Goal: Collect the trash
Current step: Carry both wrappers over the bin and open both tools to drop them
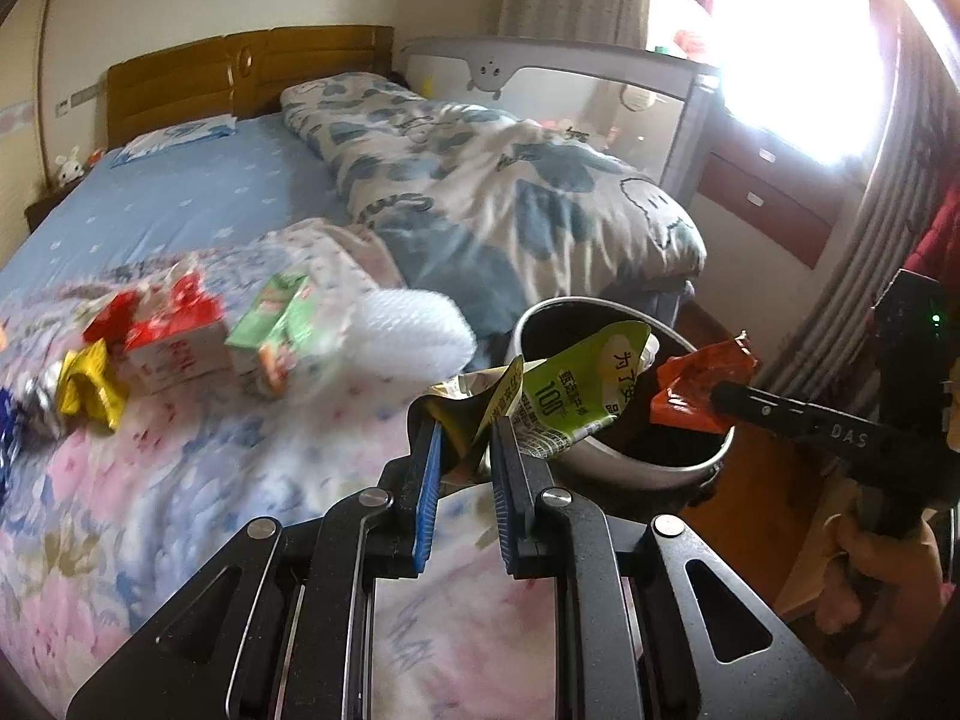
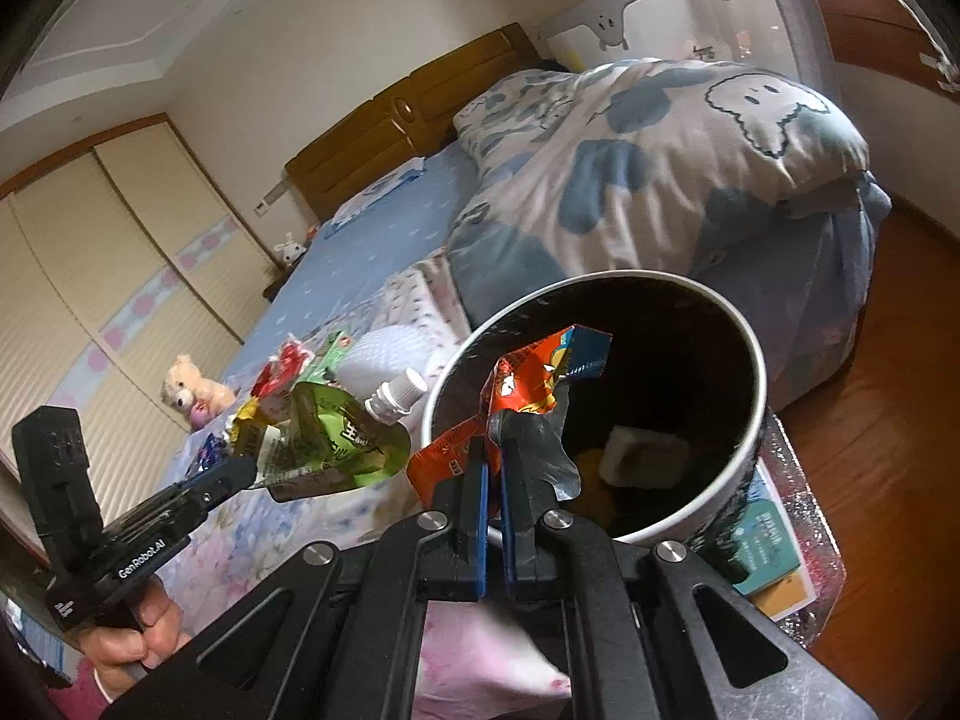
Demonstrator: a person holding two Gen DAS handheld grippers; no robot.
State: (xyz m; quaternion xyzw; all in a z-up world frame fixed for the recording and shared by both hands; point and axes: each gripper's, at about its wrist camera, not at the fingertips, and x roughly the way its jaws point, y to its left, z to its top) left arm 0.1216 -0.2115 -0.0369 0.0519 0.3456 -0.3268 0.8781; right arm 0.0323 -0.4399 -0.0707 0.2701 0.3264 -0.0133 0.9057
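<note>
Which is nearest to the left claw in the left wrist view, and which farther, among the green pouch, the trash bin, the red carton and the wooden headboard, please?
1. Green pouch, gripped in the left claw itself.
2. Trash bin, just ahead to the right.
3. Red carton, on the bed to the left.
4. Wooden headboard, at the far end.

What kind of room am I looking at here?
A bedroom, very likely in a home: a bed with a wooden headboard and cloud-print quilt, sliding wardrobe doors, and a baby crib beside the bed.
</note>
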